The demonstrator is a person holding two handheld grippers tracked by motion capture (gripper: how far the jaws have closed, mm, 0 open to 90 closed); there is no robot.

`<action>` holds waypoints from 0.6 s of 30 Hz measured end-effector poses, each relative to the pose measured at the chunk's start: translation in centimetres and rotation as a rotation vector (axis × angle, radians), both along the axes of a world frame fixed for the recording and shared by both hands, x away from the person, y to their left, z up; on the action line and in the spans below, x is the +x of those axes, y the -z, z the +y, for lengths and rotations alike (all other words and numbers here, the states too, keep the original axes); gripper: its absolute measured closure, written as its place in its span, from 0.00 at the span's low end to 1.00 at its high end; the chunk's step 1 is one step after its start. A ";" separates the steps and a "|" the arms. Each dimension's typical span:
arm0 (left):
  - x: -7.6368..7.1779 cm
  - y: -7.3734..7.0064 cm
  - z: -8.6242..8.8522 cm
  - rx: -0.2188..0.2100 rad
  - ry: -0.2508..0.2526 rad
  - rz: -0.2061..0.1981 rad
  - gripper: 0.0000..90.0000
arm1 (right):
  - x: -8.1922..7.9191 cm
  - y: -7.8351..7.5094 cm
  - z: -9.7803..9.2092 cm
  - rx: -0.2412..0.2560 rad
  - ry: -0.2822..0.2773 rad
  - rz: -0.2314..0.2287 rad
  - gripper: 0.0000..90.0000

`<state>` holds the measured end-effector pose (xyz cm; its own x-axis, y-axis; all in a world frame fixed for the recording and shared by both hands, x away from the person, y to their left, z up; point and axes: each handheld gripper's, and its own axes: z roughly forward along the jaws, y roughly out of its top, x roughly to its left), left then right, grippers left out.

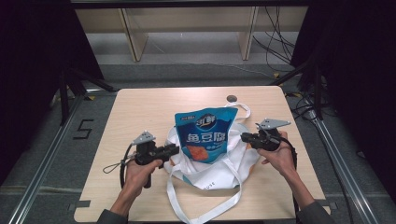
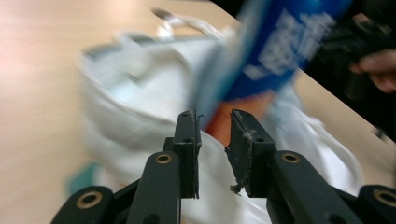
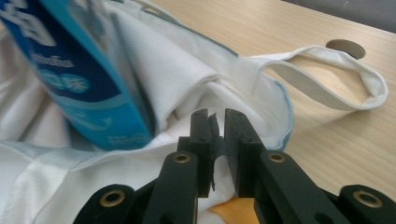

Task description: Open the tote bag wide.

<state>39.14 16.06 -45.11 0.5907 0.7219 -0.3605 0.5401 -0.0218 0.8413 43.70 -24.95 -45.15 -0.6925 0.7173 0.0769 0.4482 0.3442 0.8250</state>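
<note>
on the table point(image 1: 140, 107): white bag point(image 1: 219, 172) lying open, blue pouch point(image 1: 205, 135) standing halfway in its mouth, not yet fully inside. right gripper point(image 1: 243, 136) pinching the bag's rim; left gripper point(image 1: 176, 149) parted a little, holding nothing.

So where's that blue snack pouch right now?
In the high view the blue snack pouch stands mid-table, its lower part inside the white tote bag, between the left claw and the right claw.
</note>
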 end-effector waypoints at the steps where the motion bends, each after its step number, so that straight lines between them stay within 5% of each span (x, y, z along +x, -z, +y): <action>1: 0.5 0.3 0.2 0.008 -0.017 0.006 0.80 | 0.1 0.2 0.1 -0.001 0.012 0.026 0.92; 10: 2.3 4.6 1.4 0.054 -0.041 0.095 0.95 | 1.5 2.9 -0.5 -0.157 0.031 0.063 0.99; 12: 2.2 5.5 1.6 0.082 -0.040 0.116 0.98 | 1.7 3.8 -0.4 -0.156 0.044 0.099 1.00; 16: 2.2 6.4 1.8 0.111 -0.036 0.147 0.99 | 1.7 4.2 -0.1 -0.188 0.040 0.079 1.00; 18: 2.2 6.6 1.8 0.109 -0.038 0.160 0.99 | 1.6 4.4 0.0 -0.203 0.044 0.109 1.00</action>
